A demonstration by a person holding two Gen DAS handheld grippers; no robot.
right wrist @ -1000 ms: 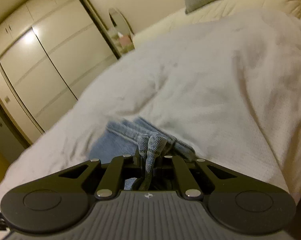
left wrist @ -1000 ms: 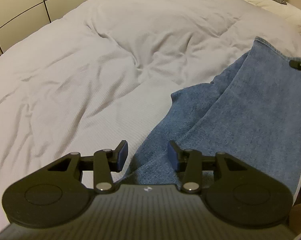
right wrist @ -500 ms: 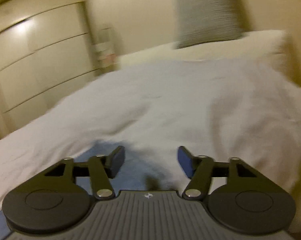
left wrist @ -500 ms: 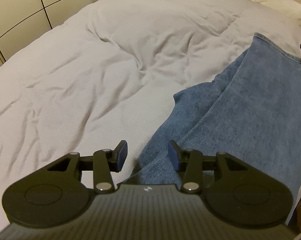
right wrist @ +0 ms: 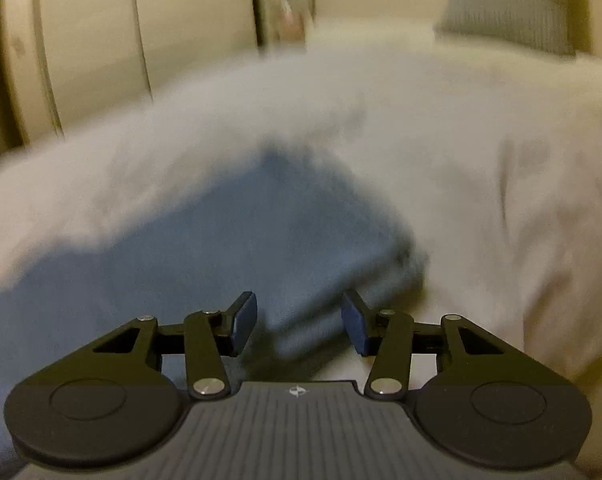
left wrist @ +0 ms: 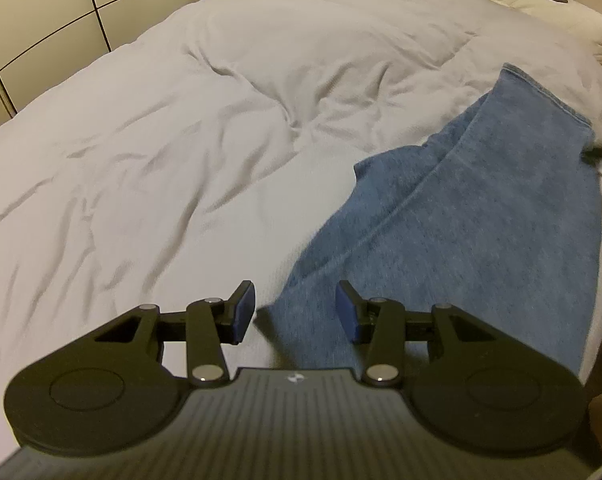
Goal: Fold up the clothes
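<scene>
Both my left gripper (left wrist: 296, 311) and right gripper (right wrist: 299, 320) hold their fingers wide, gripping nothing. The jeans (left wrist: 461, 216) lie on the duvet (left wrist: 161, 140) just ahead of both. Risk: pinching duvet with denim, or only one layer, skewing the fold.

Count log, all places given relative to the duvet (left wrist: 189, 128).

- Duvet: 1, white, rumpled.
- Jeans (left wrist: 481, 220): 1 pair, blue denim, lying on the duvet's right part; 1 hem end (left wrist: 541, 96) visible toward its far side.
- Grey cushion (right wrist: 509, 4): 1, beyond the duvet's far edge.
- Cream pillow (left wrist: 549, 12): 1 counted, under the cushion.
- Wardrobe doors (right wrist: 193, 20): at least 2 panels, left of the duvet; blur prevents a firm count.
- Grippers: 2; left gripper (left wrist: 297, 312) and right gripper (right wrist: 299, 318), each with 2 fingers spread apart, empty.
</scene>
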